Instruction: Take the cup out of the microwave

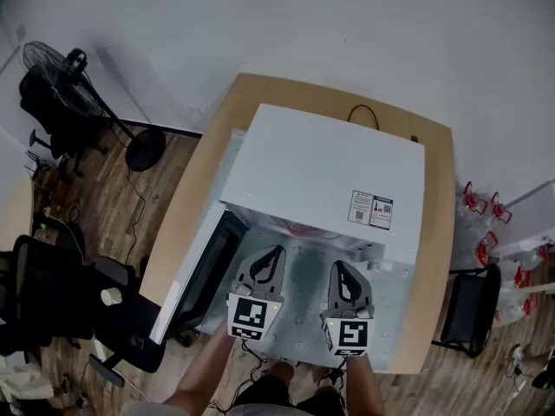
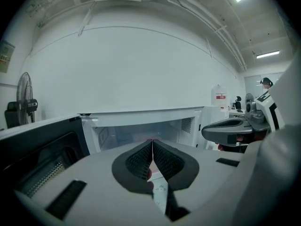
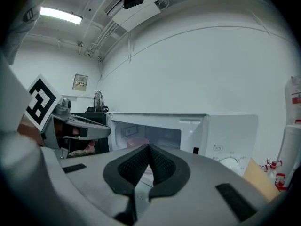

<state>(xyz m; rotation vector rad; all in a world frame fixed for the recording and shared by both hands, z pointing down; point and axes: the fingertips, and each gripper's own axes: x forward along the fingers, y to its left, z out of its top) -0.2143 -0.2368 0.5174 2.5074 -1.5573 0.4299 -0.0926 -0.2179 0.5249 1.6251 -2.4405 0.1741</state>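
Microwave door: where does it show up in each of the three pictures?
Head view: door swung open, lower left of centre.
Left gripper view: door at the far left, dark, below the middle.
Right gripper view: door left of centre, dark, beside the opening.
Shared landmark: the white microwave; the door hangs at its left in every view.

Left tongs (image 1: pixel 267 258) — jaws pressed together, marker cube at the near end. Right tongs (image 1: pixel 341 271) — jaws likewise together. The pair lies side by side, apart, pointing forward and slightly down; forearms (image 1: pixel 201 369) trail behind.
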